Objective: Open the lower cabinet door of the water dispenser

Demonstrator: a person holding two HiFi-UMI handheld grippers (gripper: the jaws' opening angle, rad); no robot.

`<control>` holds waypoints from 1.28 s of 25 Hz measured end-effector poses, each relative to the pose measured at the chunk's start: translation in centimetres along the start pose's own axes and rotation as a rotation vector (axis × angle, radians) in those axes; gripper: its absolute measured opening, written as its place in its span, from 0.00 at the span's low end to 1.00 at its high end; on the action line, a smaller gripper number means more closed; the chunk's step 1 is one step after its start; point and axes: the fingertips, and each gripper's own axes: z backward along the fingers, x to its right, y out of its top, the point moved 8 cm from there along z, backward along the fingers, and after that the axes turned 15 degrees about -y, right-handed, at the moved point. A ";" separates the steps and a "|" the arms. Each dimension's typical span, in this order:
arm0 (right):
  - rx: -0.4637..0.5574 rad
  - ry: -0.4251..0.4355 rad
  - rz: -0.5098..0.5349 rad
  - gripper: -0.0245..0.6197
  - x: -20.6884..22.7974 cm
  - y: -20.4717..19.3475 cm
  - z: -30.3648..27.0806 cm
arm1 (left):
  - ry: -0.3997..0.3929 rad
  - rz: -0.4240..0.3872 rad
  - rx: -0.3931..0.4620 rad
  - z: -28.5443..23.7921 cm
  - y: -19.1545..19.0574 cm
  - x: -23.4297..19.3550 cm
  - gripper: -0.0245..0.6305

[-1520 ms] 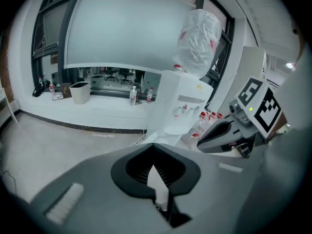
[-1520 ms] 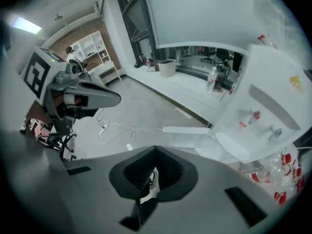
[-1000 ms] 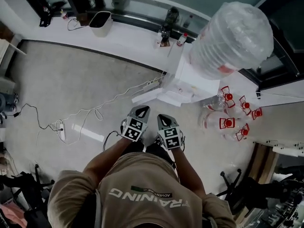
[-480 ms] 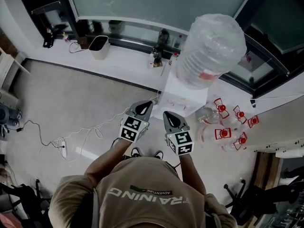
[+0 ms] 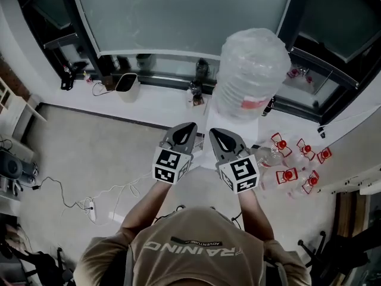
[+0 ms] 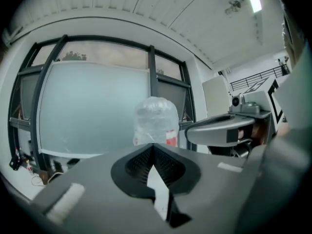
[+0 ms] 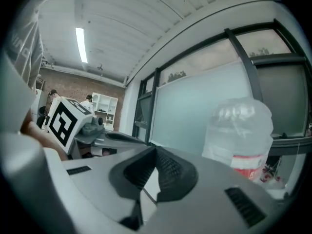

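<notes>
The water dispenser's big clear bottle point(image 5: 249, 70) with a red label stands by the window; its white body point(image 5: 205, 159) is almost wholly hidden behind my grippers, and the lower cabinet door is out of sight. My left gripper point(image 5: 186, 127) and right gripper point(image 5: 218, 133) are held side by side, level, in front of the bottle and apart from it. Both are shut with nothing between the jaws. The bottle point(image 6: 155, 121) rises beyond the left gripper point(image 6: 152, 145) in the left gripper view, and the bottle point(image 7: 240, 130) stands right of the right gripper point(image 7: 156, 149) in the right gripper view.
Several clear bottles with red caps point(image 5: 293, 159) lie on the floor to the right of the dispenser. A white bin point(image 5: 126, 83) stands by the window ledge at the left. A power strip with cables point(image 5: 89, 206) lies on the floor at the lower left.
Both grippers have risen together, still shut and side by side. The view has lifted with them: the window now fills the top and the dispenser's body has slipped behind the grippers.
</notes>
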 end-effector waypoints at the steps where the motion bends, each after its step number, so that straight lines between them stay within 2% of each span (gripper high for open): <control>1: 0.015 -0.010 0.001 0.05 0.3 0.7 0.2 | 0.005 -0.026 0.007 0.0 1.0 0.2 0.03; 6: 0.100 -0.088 0.004 0.05 2.3 4.0 0.9 | 0.052 -0.165 0.070 0.6 6.3 0.8 0.02; 9: 0.150 -0.160 -0.041 0.05 3.8 5.1 1.4 | 0.082 -0.205 0.119 0.9 8.5 1.2 0.03; 14: 0.171 -0.214 -0.043 0.05 4.9 5.9 2.6 | 0.085 -0.227 0.144 0.5 9.7 1.6 0.03; 22: 0.139 -0.238 -0.041 0.05 5.9 5.0 2.8 | 0.054 -0.223 0.112 -0.4 9.0 1.9 0.02; 25: 0.141 -0.240 -0.020 0.05 6.2 5.6 2.6 | 0.031 -0.199 0.136 -0.8 9.6 1.6 0.03; 32: 0.159 -0.248 0.009 0.05 6.3 6.9 3.0 | 0.042 -0.216 0.151 -0.6 10.6 1.0 0.02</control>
